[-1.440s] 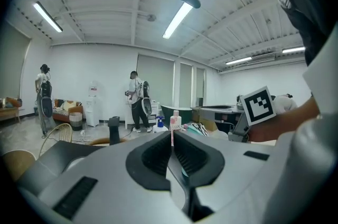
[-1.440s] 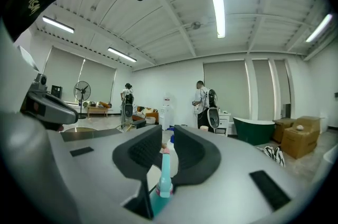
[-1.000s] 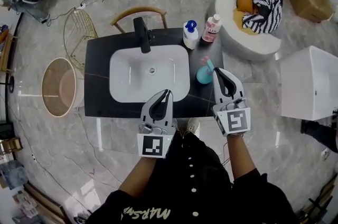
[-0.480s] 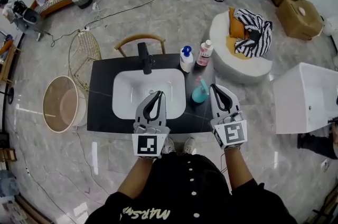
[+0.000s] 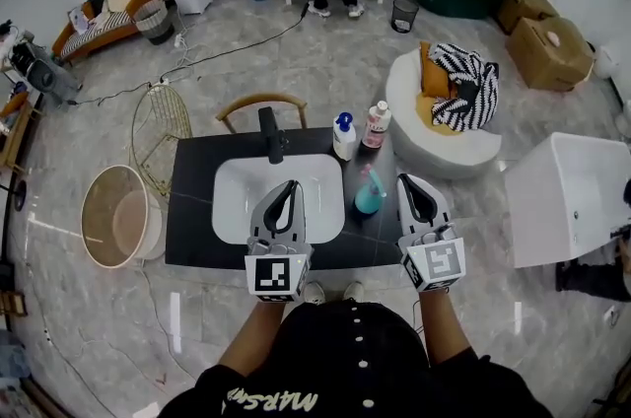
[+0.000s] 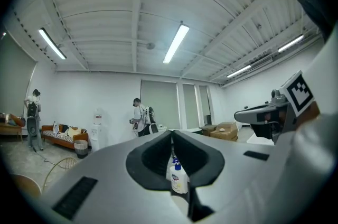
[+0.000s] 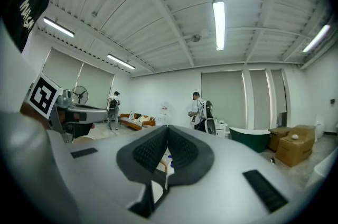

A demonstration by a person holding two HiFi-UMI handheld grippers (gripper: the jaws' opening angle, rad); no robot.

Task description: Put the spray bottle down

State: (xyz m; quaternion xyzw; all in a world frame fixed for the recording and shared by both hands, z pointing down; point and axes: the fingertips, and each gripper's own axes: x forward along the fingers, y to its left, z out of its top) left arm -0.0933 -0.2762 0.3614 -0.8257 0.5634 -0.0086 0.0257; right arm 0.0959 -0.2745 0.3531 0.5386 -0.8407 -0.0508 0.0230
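The teal spray bottle point(image 5: 367, 196) stands upright on the black counter point(image 5: 192, 209), right of the white sink point(image 5: 237, 194). My right gripper point(image 5: 407, 179) hovers just right of the bottle, apart from it, shut and holding nothing. My left gripper point(image 5: 293, 184) hangs over the sink's front edge, jaws together and empty. In the left gripper view the shut gripper point(image 6: 171, 133) points level, and a white pump bottle point(image 6: 178, 178) shows through the hollow between the jaws. The right gripper view shows the right gripper point(image 7: 168, 127) closed, pointing across the room.
A black faucet point(image 5: 269, 132), a white pump bottle point(image 5: 343, 137) and a pink-capped bottle point(image 5: 374, 125) stand at the counter's back. A wicker basket point(image 5: 116, 214) sits left, a wooden chair point(image 5: 261, 105) behind, a white round seat point(image 5: 444, 145) and white box point(image 5: 572, 194) right.
Both grippers have risen and the counter now looks smaller and farther below. The right gripper has drawn away from the spray bottle, which stays standing on the counter.
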